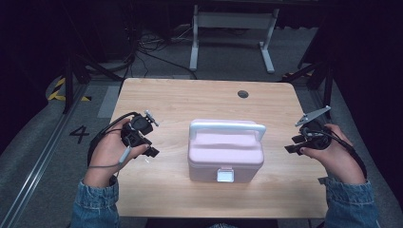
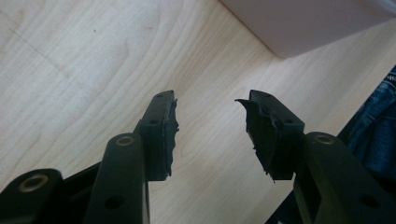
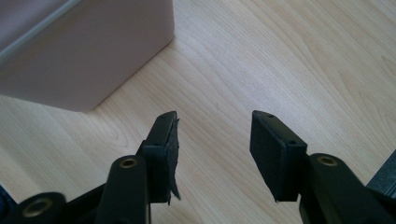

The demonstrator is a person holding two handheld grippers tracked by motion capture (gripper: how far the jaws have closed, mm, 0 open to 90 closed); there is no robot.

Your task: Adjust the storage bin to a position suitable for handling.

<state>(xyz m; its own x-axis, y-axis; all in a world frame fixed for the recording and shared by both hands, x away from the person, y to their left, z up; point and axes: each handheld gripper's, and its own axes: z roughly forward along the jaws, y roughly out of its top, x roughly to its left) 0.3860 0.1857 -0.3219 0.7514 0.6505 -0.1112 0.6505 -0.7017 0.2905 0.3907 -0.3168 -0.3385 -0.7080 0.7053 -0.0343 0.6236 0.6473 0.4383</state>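
A pink lidded box [image 1: 225, 154] with a white handle [image 1: 227, 127] and a white front clasp [image 1: 225, 175] sits in the middle of the wooden table [image 1: 190, 99]. My left gripper [image 1: 151, 151] hovers to the box's left, open, with bare wood between its jaws [image 2: 210, 130]. A corner of the box [image 2: 299, 23] shows beyond it. My right gripper [image 1: 291, 145] hangs to the box's right, open and empty [image 3: 214, 140]. The box's side wall [image 3: 88, 51] lies ahead and to the left in the right gripper view.
A round cable hole [image 1: 243, 94] is in the tabletop near the far edge. Behind the table stand a white frame [image 1: 233, 28], cables and black stands on a grey floor. Denim sleeves [image 1: 349, 204] come in at the near edge.
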